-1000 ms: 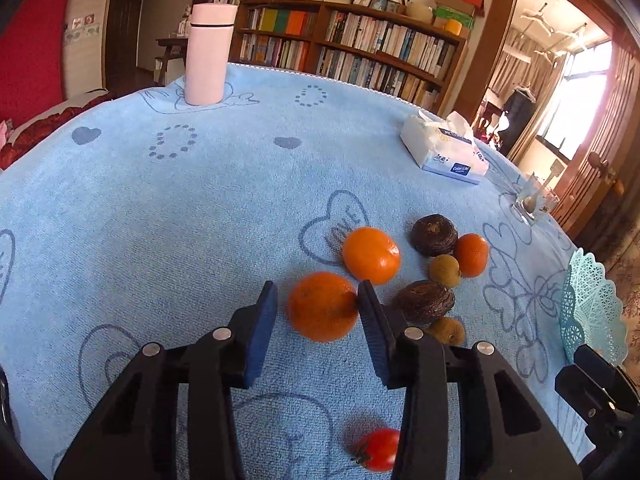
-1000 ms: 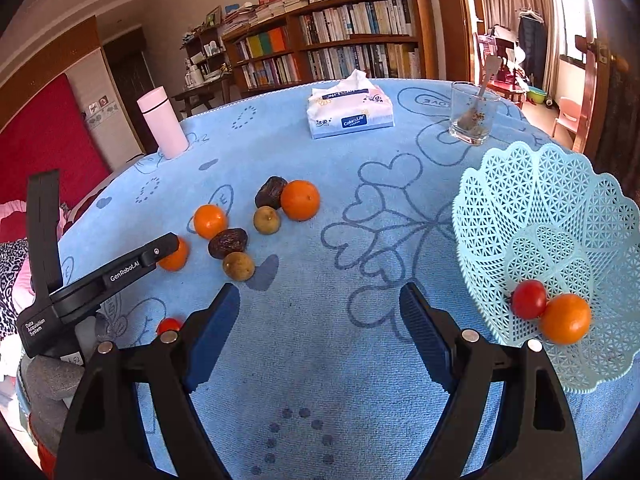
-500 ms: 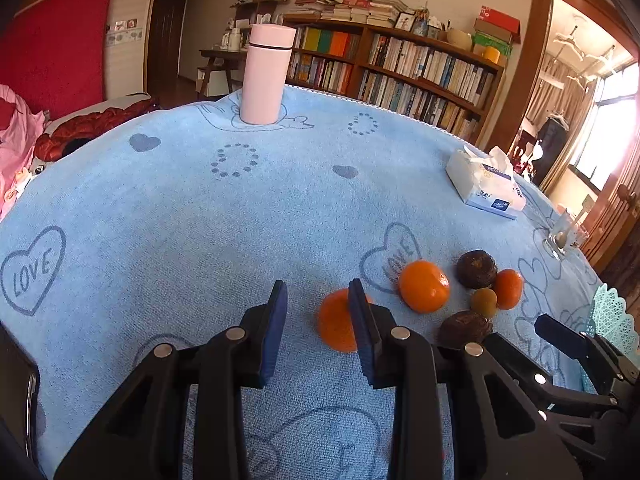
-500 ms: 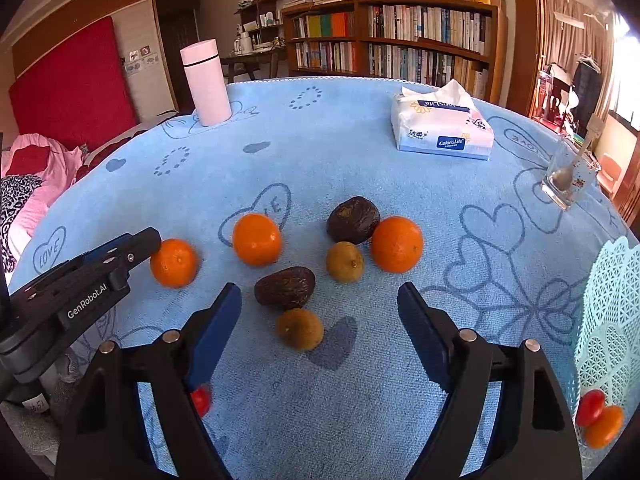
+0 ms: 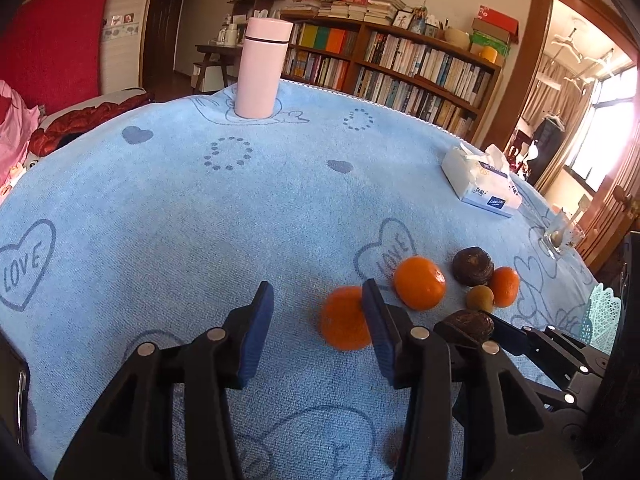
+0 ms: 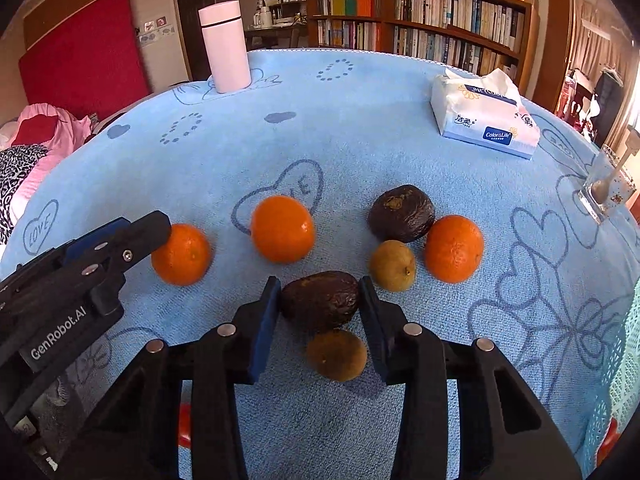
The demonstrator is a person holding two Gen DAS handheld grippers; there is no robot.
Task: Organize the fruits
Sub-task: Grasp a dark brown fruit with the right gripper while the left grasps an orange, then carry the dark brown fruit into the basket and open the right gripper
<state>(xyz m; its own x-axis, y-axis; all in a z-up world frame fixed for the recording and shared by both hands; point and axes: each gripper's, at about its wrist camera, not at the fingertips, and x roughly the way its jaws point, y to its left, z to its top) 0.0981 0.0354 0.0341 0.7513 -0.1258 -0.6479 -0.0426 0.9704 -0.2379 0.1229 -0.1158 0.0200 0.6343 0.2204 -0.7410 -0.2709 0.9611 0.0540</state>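
Fruits lie on a blue towel-covered table (image 5: 200, 220). My left gripper (image 5: 316, 308) is open; an orange (image 5: 344, 320) sits just beyond its right finger, partly hidden by it. My right gripper (image 6: 318, 300) is open, its pads on either side of a dark brown avocado (image 6: 320, 300), touching or nearly so. A small brown kiwi (image 6: 338, 354) lies between the fingers below it. In the right wrist view there are also oranges (image 6: 282, 228) (image 6: 454, 248) (image 6: 182, 254), a second dark fruit (image 6: 402, 212) and another kiwi (image 6: 392, 266). The teal basket's rim (image 6: 624, 360) is at the right edge.
A pink thermos (image 6: 226, 48) stands at the far left of the table. A tissue pack (image 6: 484, 114) lies at the far right, a glass with a spoon (image 6: 606, 188) beyond it. A small red tomato (image 6: 184, 424) lies near my right gripper's left arm. Bookshelves stand behind.
My right gripper has moved forward and down over the fruits and narrowed around the dark avocado. My left gripper has shifted left and opened wider; the orange now lies by its right finger.
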